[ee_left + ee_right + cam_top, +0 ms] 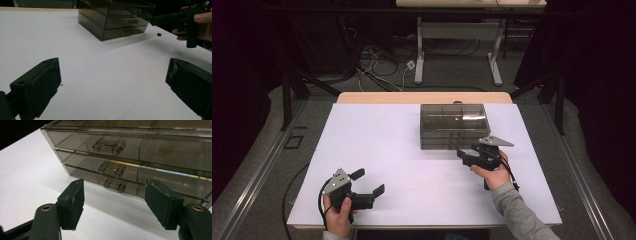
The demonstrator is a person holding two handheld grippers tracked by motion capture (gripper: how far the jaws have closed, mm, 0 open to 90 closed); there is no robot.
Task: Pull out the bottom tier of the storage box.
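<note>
The drawer box [454, 126] stands on the bench [377, 145], far right. The right gripper [468, 156] hangs just before its bottom drawer handle [114, 185], jaws spread (nothing between them). The left gripper [368, 182] rests near left, jaws spread.

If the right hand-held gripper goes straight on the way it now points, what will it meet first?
Probably the lowest drawer's clear handle on the smoky transparent plastic three-drawer box. The right hand-held gripper stands open before it, not touching; exact depth is unclear.
</note>
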